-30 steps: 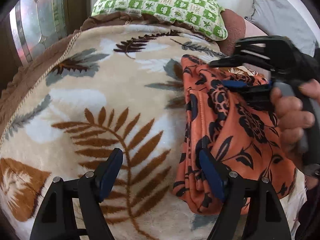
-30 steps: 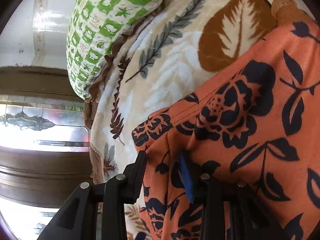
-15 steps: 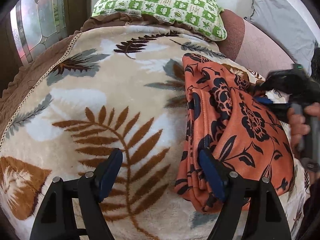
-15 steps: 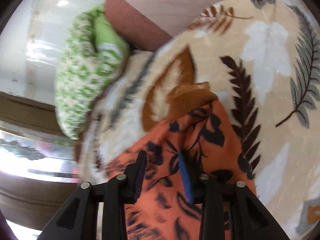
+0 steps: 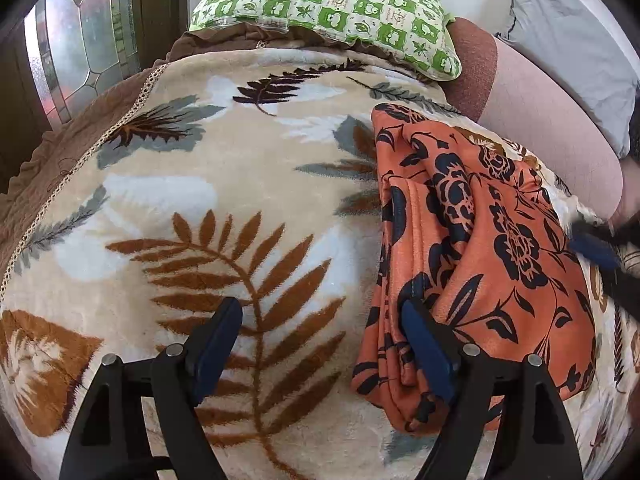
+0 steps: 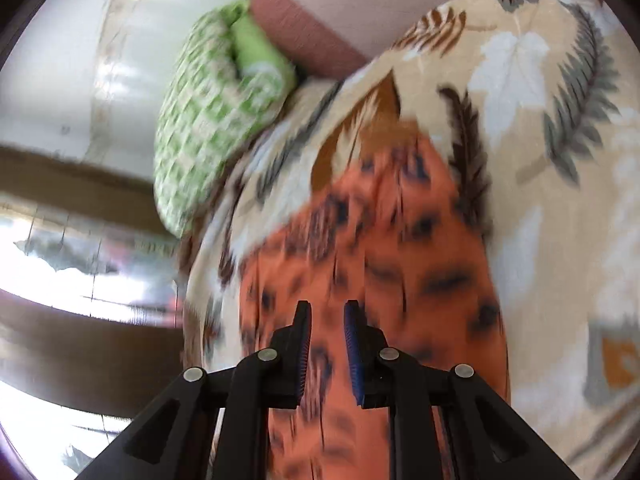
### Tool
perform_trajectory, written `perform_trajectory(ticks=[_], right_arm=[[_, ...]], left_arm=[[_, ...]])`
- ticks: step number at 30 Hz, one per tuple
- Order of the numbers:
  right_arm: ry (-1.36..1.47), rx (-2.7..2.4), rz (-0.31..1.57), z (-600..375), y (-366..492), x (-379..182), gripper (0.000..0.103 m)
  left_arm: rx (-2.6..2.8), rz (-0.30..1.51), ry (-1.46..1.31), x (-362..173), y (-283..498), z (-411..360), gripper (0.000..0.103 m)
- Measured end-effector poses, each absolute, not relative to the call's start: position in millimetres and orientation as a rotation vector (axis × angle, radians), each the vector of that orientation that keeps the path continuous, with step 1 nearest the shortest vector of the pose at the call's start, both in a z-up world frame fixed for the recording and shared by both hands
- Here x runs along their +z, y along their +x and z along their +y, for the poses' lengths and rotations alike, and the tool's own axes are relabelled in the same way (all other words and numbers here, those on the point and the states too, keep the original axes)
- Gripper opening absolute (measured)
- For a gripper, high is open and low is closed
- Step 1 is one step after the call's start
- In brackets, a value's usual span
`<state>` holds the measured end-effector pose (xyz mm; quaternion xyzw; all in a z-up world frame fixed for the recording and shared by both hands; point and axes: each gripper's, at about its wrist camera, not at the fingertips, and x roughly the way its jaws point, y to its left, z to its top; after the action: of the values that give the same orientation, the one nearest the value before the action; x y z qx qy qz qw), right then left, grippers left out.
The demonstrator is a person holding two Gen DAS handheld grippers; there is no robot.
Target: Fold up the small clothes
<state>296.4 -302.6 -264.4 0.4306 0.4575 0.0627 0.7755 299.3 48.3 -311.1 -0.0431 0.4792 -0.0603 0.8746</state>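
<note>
An orange garment with a black flower print (image 5: 492,264) lies folded into a narrow bundle on the leaf-patterned blanket (image 5: 224,200). My left gripper (image 5: 320,312) stands wide open just left of the bundle; its right finger (image 5: 424,348) rests against the garment's folded left edge, and its left finger is over bare blanket. In the blurred right wrist view my right gripper (image 6: 328,308) hovers above the garment (image 6: 380,264) with its jaws closing. A narrow gap shows between the jaws and no cloth is in it. The right gripper's blue pad (image 5: 592,250) shows blurred at the garment's right side.
A green-and-white checked pillow (image 5: 332,12) lies at the head of the bed, with a pinkish-brown cushion (image 5: 536,120) and grey cloth (image 5: 572,40) to its right. A glass-panelled wooden door (image 5: 84,48) stands at the left. The blanket's brown frilled edge (image 5: 60,148) runs along the left.
My right gripper let go of the garment, drew back off it toward the right and narrowed its jaws. The garment stays folded on the blanket. My left gripper has not moved.
</note>
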Motion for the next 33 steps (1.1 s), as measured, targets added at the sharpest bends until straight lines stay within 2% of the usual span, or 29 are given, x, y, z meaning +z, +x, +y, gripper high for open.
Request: perform_trajectory(ticks=[5, 8, 11, 13, 18, 24, 33], right_arm=[[0.868, 0.136, 1.061, -277.5, 248.6, -293.0, 0.019], [0.853, 0.12, 1.01, -274.1, 239.7, -314.0, 0.013], [0.824, 0.106, 1.047, -270.4, 238.4, -306.2, 0.013], [0.81, 0.101, 1.08, -270.2, 234.4, -294.2, 0.017], [0.686, 0.105, 1.047, -262.1, 207.8, -267.6, 0.017], [0.638, 0.078, 1.071, -263.5, 199.1, -300.9, 0.017], [0.549, 0.085, 1.082, -258.3, 201.1, -296.5, 0.017]], left_arm=[[-0.104, 0.98, -0.04, -312.1, 296.3, 44.8, 0.086], [-0.075, 0.956, 0.017, -314.5, 294.5, 39.8, 0.09], [-0.064, 0.949, 0.03, -309.8, 293.6, 39.1, 0.089], [-0.048, 0.917, 0.048, -302.9, 289.2, 37.1, 0.089], [-0.019, 0.853, 0.163, -295.1, 281.2, 21.8, 0.089], [-0.014, 0.878, 0.169, -301.7, 284.7, 19.1, 0.089], [-0.008, 0.883, 0.158, -304.8, 286.1, 19.0, 0.089]])
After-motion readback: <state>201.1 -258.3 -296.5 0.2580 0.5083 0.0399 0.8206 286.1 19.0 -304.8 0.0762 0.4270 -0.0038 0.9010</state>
